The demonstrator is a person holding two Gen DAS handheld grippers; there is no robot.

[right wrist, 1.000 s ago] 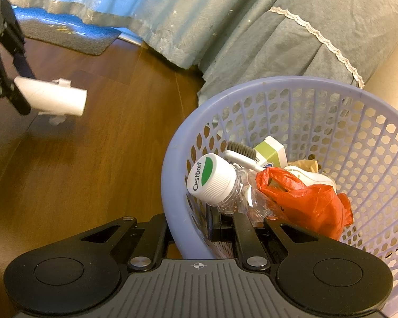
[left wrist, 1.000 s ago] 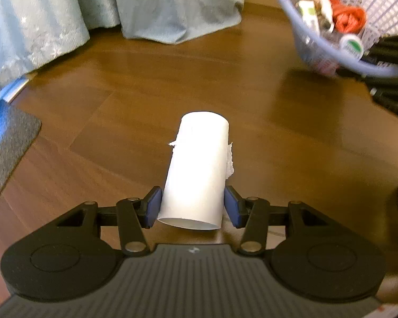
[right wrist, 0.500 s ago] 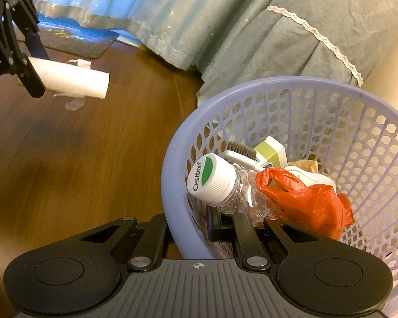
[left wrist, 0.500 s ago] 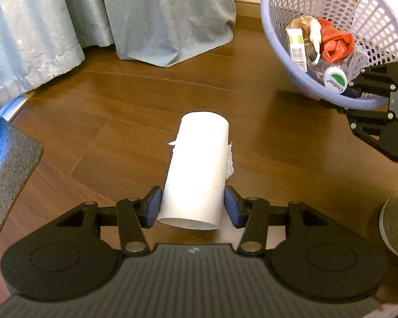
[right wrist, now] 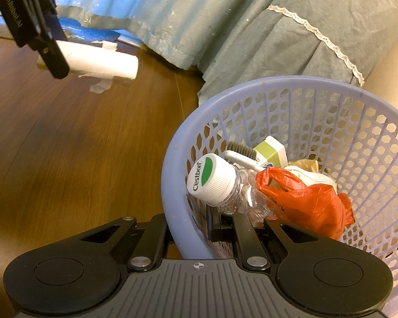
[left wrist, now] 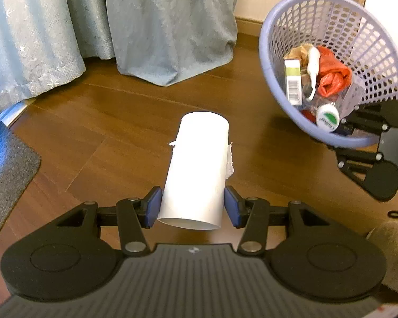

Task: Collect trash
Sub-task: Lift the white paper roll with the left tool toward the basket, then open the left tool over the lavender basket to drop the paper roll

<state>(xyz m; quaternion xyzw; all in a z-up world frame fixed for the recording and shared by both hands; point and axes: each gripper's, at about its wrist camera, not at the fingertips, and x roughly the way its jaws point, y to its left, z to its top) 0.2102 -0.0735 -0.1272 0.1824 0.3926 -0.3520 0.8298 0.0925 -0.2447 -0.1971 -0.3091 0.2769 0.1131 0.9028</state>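
Mid-carry: cardboard tube (left wrist: 197,167) pinched across its near end by the left gripper (left wrist: 193,206), held clear above the wood floor (left wrist: 106,137), pointing roughly toward the basket (left wrist: 384,61). Right gripper (right wrist: 188,228) clamped on the basket's near rim, fingers pressed nearly together on the wall, basket tilted open toward the tube. Inside already: bottle (right wrist: 217,182), red bag (right wrist: 305,198), small box (right wrist: 270,151). Next, probably: swing across and over the rim, then spread the fingers. Open floor between; curtains (left wrist: 159,26) and mat (left wrist: 5,169) well aside. Worth minding: the near rim and the right gripper there.
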